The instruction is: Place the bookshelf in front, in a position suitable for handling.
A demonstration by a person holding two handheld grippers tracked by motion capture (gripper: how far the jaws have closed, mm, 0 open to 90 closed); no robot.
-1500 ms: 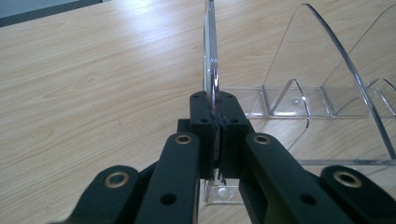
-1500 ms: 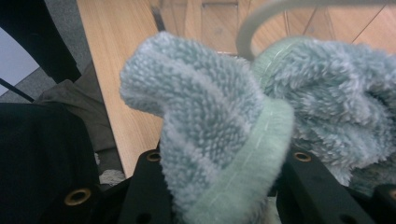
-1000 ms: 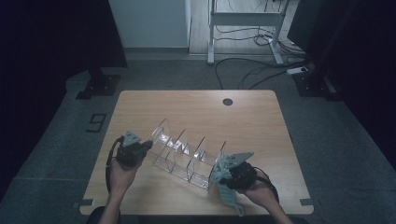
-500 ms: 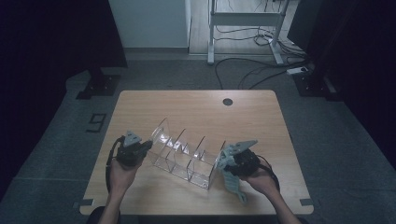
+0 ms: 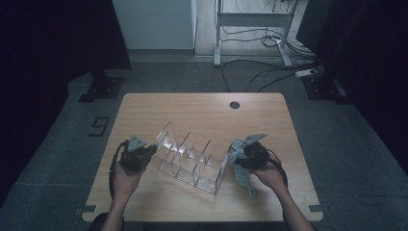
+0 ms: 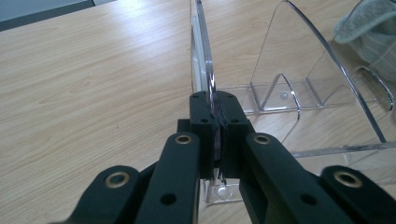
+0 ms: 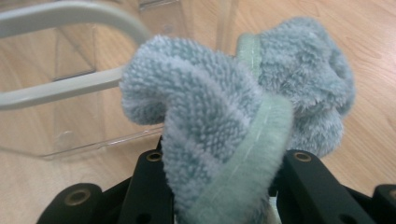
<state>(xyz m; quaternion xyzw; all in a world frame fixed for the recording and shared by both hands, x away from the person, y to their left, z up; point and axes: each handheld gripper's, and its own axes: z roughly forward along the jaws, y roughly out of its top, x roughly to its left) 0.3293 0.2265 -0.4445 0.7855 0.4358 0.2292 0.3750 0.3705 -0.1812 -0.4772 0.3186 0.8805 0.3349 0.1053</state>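
Acrylic divider rack point(image 5: 190, 159) lies slantwise across the middle of the bench point(image 5: 202, 103), its clear partitions standing upright. Left claw point(image 6: 216, 116) is clamped tight on the rack's near end panel and has stayed put. Right claw point(image 5: 239, 161), closed around a bunched teal terry cloth point(image 7: 233, 116), has slid in from the near bench edge over the last second and now sits just beside the rack's opposite end panel. I judge wiping of that panel is about to begin, with the other end steadied. Bare wood stretches behind the rack toward the cable hole point(image 5: 234, 104); the near edge lies close behind both hands.
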